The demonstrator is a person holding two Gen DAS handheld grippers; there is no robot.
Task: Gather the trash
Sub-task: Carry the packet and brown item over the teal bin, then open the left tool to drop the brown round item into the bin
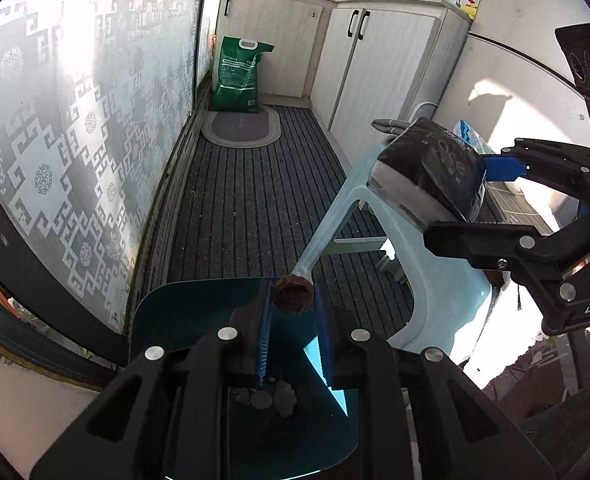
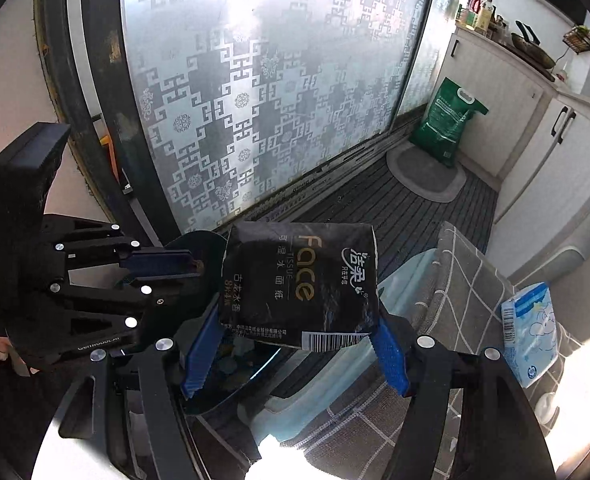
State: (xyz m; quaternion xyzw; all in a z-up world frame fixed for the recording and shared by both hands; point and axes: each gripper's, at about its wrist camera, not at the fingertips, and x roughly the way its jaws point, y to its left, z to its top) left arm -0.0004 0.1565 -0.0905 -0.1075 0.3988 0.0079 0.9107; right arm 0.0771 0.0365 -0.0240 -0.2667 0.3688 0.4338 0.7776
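Black tissue pack [image 2: 299,284] clamped in right claw [image 2: 295,344], centre frame, beside bin [image 1: 183,312] | left claw [image 1: 293,320] pinches brown scrap [image 1: 293,293] over bin, lower centre | risk: pack's slick wrapper slips, dropping outside the rim

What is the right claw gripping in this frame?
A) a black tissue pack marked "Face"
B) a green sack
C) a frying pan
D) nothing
A: the right claw has its blue fingers clamped on both sides of the black tissue pack, holding it up.
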